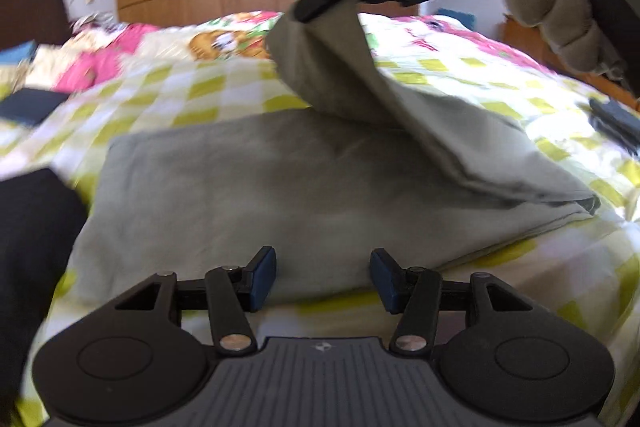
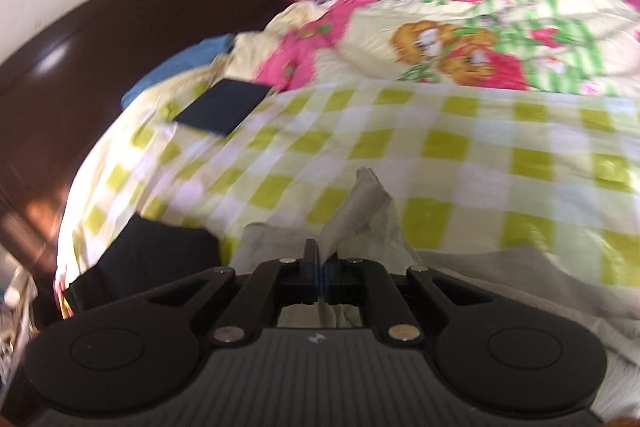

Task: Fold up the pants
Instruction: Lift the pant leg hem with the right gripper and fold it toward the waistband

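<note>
1. One pair of grey pants (image 1: 248,187) lies folded flat on the checked bed (image 1: 224,87); the right tool (image 2: 320,259), clamped tight on one corner, lifts that end, apparently to carry it across as the next fold.
2. The left tool (image 1: 323,279) hangs half open and empty over the near edge, seemingly ready to pin the cloth; two tools, one gloved hand (image 1: 560,3), two dark folded items (image 2: 224,107) beyond.

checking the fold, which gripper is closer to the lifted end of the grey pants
Right. The right gripper is shut on the lifted end of the grey pants, holding it up. The left gripper is open, empty, at the near edge of the flat part.
</note>
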Demonstrator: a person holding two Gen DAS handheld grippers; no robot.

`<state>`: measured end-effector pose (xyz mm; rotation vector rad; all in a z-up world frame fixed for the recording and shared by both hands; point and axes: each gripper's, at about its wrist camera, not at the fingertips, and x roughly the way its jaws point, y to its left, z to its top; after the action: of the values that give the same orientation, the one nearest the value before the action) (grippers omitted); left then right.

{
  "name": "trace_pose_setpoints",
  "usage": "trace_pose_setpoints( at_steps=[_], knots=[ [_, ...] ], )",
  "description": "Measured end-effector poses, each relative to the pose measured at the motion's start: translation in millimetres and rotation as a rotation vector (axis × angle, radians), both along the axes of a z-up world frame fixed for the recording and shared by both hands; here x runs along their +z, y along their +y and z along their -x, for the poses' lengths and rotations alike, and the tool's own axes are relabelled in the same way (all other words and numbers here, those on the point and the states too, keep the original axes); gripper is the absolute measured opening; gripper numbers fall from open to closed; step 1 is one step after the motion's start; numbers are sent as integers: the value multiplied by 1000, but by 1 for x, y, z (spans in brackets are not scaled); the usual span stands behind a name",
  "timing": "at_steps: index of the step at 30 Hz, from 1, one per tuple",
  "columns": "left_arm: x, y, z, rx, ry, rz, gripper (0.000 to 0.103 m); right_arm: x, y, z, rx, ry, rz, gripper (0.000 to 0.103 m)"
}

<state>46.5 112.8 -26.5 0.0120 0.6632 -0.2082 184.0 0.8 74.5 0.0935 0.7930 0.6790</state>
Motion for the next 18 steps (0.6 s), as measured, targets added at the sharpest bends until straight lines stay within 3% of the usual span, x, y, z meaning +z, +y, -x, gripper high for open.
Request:
trace_pose_setpoints(
  at_steps=[3, 7, 12, 15, 18],
  knots=[
    [-1, 19, 1, 39, 1, 82, 67, -9, 42, 8, 77, -37, 107, 4],
    [-4, 32, 5, 59, -1, 130, 67, -27, 79, 19, 153, -29, 188, 4],
    [-2, 45, 16, 104, -31, 102, 67, -28, 108, 36, 200, -120, 275, 4],
    [-7, 58, 17, 126, -14, 155, 67, -26, 123, 52, 243, -210, 339, 4],
    [-9, 64, 17, 132, -4, 204, 67, -31, 140, 57, 281, -228, 361, 4]
  ],
)
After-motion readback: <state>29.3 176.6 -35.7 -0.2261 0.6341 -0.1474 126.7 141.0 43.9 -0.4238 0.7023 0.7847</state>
